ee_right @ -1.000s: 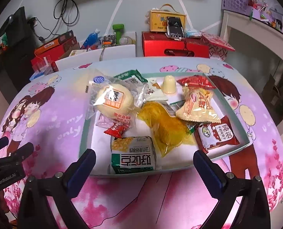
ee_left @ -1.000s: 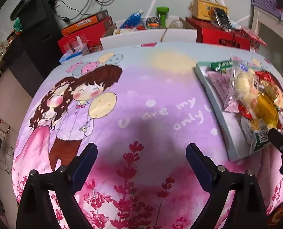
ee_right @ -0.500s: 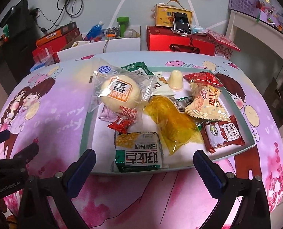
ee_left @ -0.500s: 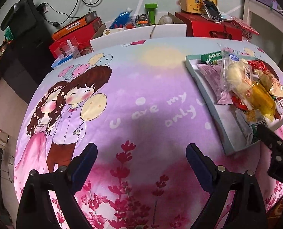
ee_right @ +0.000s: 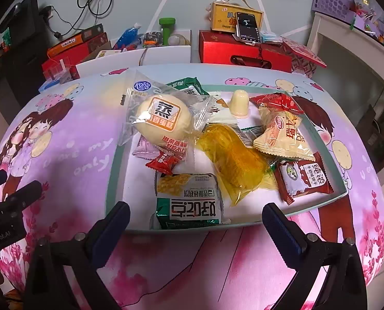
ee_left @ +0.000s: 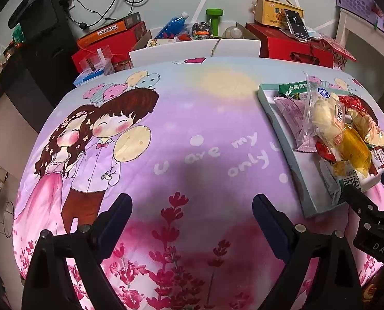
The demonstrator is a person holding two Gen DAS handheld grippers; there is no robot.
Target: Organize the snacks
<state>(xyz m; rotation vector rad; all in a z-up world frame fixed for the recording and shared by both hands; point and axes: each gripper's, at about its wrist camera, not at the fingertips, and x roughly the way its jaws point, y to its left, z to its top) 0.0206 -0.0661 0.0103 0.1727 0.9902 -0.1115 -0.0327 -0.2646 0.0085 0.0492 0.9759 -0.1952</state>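
Your snacks all sit in one shallow tray with a pale green rim, lying on the cartoon-print cloth. In the right wrist view you can count about ten pieces in it:

- one steamed bun in clear wrap, leaning on the far left of the pile
- one green-and-white packet at the near edge
- one yellow bag in the middle
- one cream packet with red print, to the right
- one dark red biscuit packet at the near right
- one bright red wrapper behind the cream packet
- one small red candy under the bun
- one pink packet partly hidden by the bun
- one green packet at the far side
- one pale jelly cup standing upside down near the far rim

There may be more flat wrappers under the pile; the heap hides that layer.

Your right gripper is spread wide and holds nothing. It hovers at the tray's near rim, its fingers either side of the green-and-white packet without touching it.

Your left gripper is just as wide apart and empty. It is over bare cloth, well to the left of the tray, with nothing between its fingers.
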